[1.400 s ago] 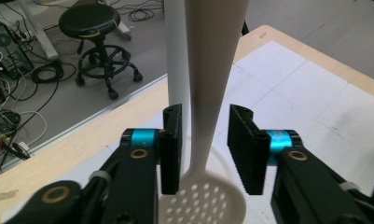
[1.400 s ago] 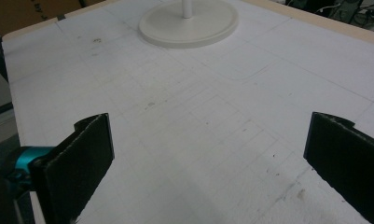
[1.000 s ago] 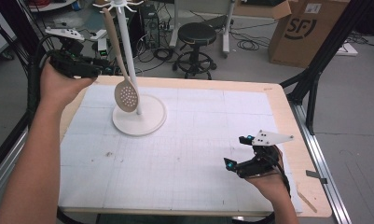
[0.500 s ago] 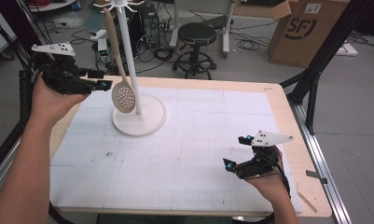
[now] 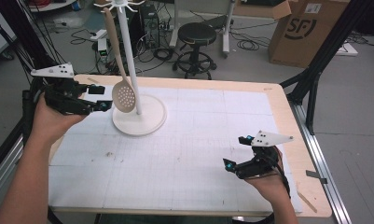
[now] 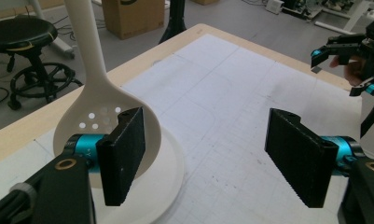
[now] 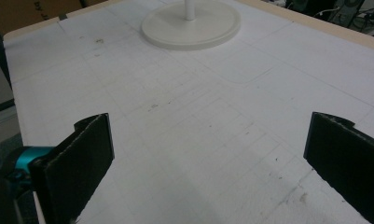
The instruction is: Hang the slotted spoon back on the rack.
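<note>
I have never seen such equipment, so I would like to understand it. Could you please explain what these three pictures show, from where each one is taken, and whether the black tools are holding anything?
There is no robot here. A person holds a hand tool, called a gripper, in each hand. The high view looks down on a table. On it stands a white rack, and a slotted spoon hangs from its top. The other two pictures come from small cameras riding on the grippers, so each shows its own two black fingers. The left gripper is raised beside the spoon, fingers wide apart. The right gripper stays low near the table's front edge, also open. Neither holds anything.
</note>
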